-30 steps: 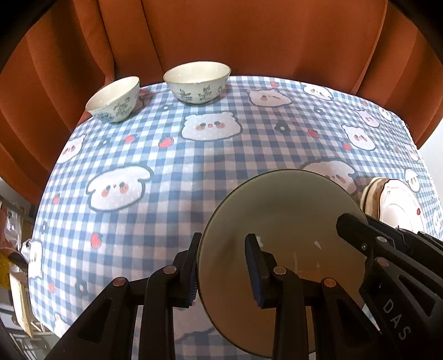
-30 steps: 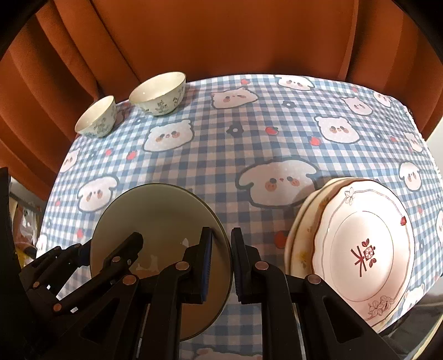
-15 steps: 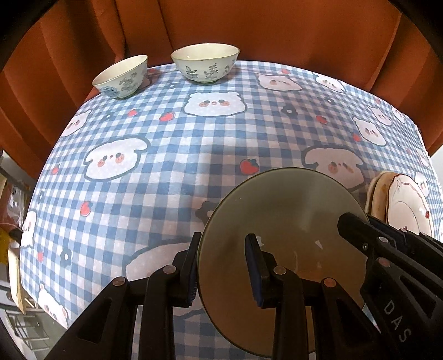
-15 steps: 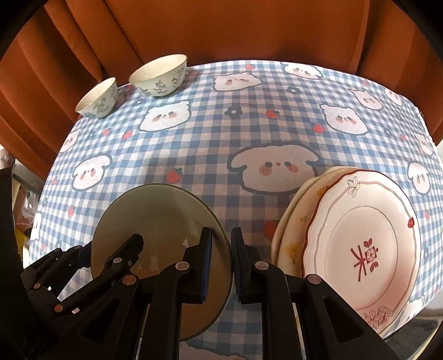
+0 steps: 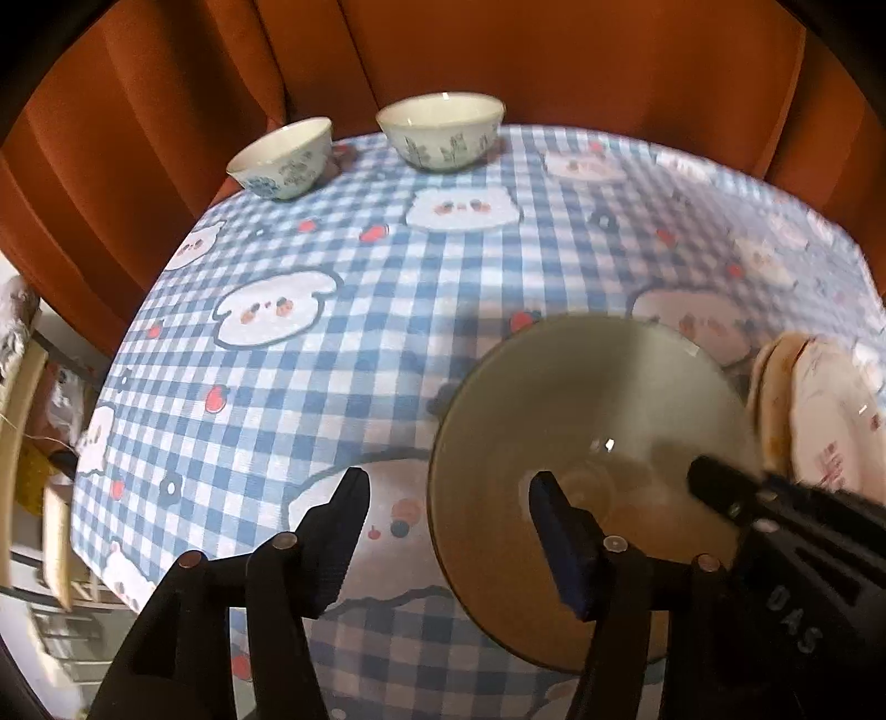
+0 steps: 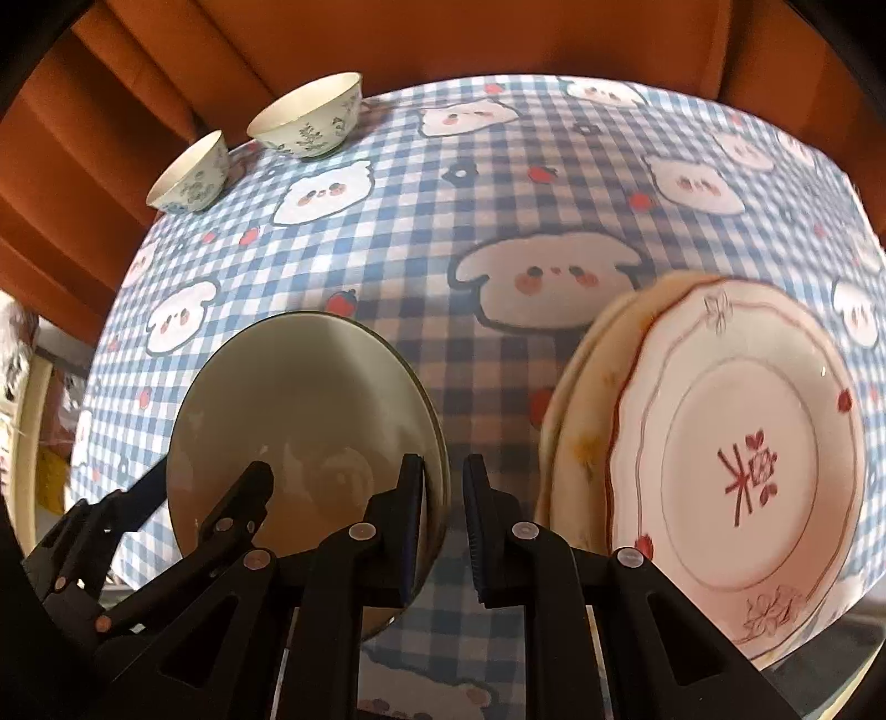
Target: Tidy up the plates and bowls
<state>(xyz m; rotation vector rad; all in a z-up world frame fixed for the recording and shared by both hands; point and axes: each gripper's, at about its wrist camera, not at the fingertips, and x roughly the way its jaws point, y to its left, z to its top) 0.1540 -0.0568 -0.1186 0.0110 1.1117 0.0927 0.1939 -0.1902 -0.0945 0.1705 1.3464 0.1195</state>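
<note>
We hold a grey-green plate (image 5: 587, 421) above the near edge of the table (image 5: 421, 310), which is covered by a blue-and-white checked cloth printed with bear faces. Our left gripper (image 5: 448, 498) has just been opening: its jaws now stand well apart, the left finger clear of the plate out over the cloth and the right finger above the plate's inner face, so the rim sits between them but we see no pad pressing on it. Our right gripper (image 6: 446, 493) has its jaws nearly together with the plate's right rim (image 6: 437, 443) between them, the left pad lying against the plate's inner face; the grip looks closed on that rim. In the right wrist view the plate (image 6: 304, 410) appears tilted, with its left side toward the left gripper. Just beside it, at the table's near right corner, lies a stack of plates (image 6: 714, 437): a white plate with a red scalloped line and a red mark at its centre on top of cream-coloured ones. Well apart from all this, at the far left corner of the table, stand two patterned bowls, the smaller bowl (image 5: 282, 158) just to the left of the larger bowl (image 5: 440, 130). Behind the table hangs an orange-brown curtain (image 5: 498, 50).
</note>
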